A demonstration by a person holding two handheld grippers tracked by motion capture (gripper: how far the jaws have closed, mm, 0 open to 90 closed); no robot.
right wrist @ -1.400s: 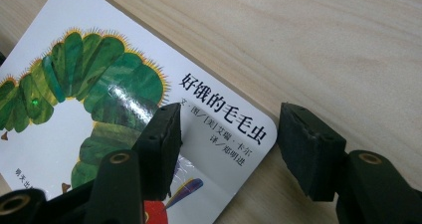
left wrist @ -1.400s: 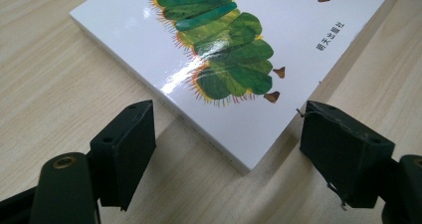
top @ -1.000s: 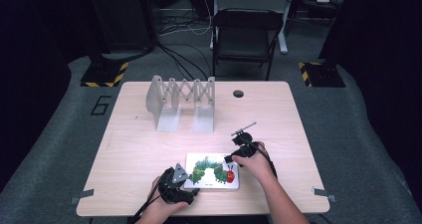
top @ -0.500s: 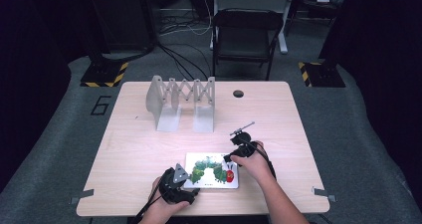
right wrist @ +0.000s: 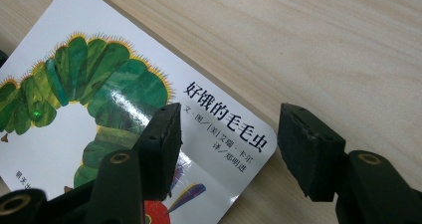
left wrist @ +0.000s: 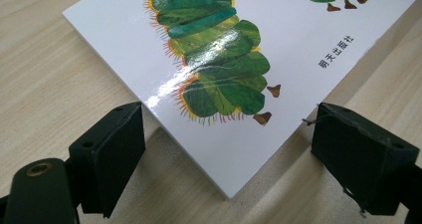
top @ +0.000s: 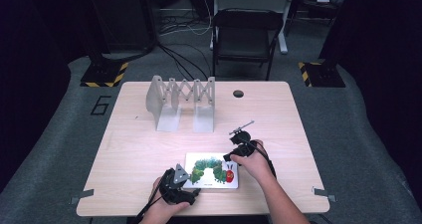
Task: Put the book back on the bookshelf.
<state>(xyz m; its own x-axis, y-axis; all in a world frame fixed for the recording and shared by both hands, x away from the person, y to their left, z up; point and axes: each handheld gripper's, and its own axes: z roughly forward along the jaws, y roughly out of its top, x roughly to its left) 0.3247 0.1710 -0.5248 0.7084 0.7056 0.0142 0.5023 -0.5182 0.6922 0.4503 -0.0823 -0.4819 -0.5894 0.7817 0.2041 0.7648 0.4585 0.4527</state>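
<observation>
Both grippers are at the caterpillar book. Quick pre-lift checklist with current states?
1. Book flat on the table: ok.
2. Left gripper open, jaws either side of the book's corner: ok.
3. Right gripper open over the title corner: ok.
4. Either gripper clamped on the book: not ok, neither is shut.
5. Rack away from the book: ok.
6. Jaws low enough to catch the edge: cannot tell.

White book [top: 211, 170] with green caterpillar; pale wood table [top: 278, 114]; black tools
</observation>
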